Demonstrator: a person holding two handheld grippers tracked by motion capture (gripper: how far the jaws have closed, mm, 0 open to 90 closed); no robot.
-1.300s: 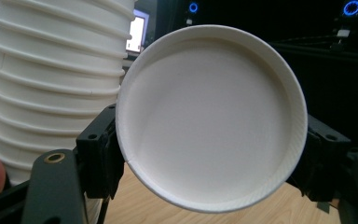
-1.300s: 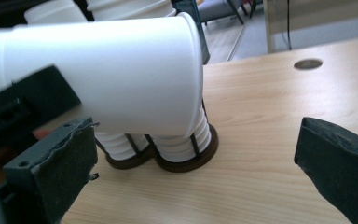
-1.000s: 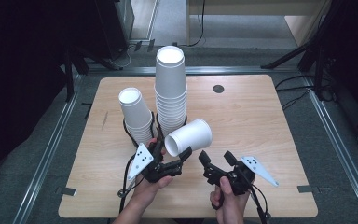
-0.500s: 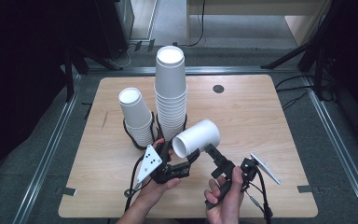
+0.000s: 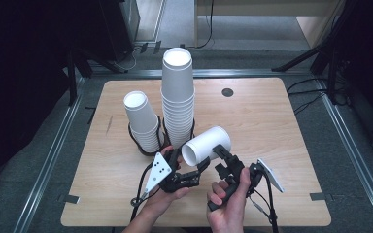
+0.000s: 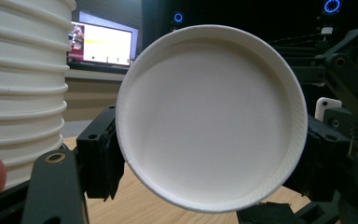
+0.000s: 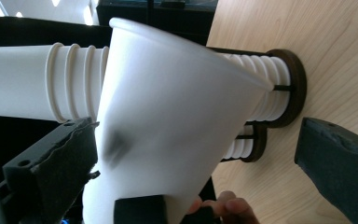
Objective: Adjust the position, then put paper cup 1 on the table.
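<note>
So the left gripper (image 5: 201,167) has its jaws clamped tight on the loose paper cup (image 5: 207,144), pinching it near the rim. The cup lies tipped on its side in the air above the front middle of the desk (image 5: 272,126), open mouth toward about 8 o'clock in the high view. In the left gripper view that mouth faces straight at the camera.

The right gripper (image 5: 226,160) has its jaws spread wide, one on either side of the cup's body, and as far as I can see they're not pressing on it.

Right behind the cup, around 11 o'clock, are the tall cup stack (image 5: 178,97) and the short cup stack (image 5: 142,121) in their dark holder (image 5: 137,141), pretty close. Toward 2 and 3 o'clock the desk is bare wood out to the edge.
</note>
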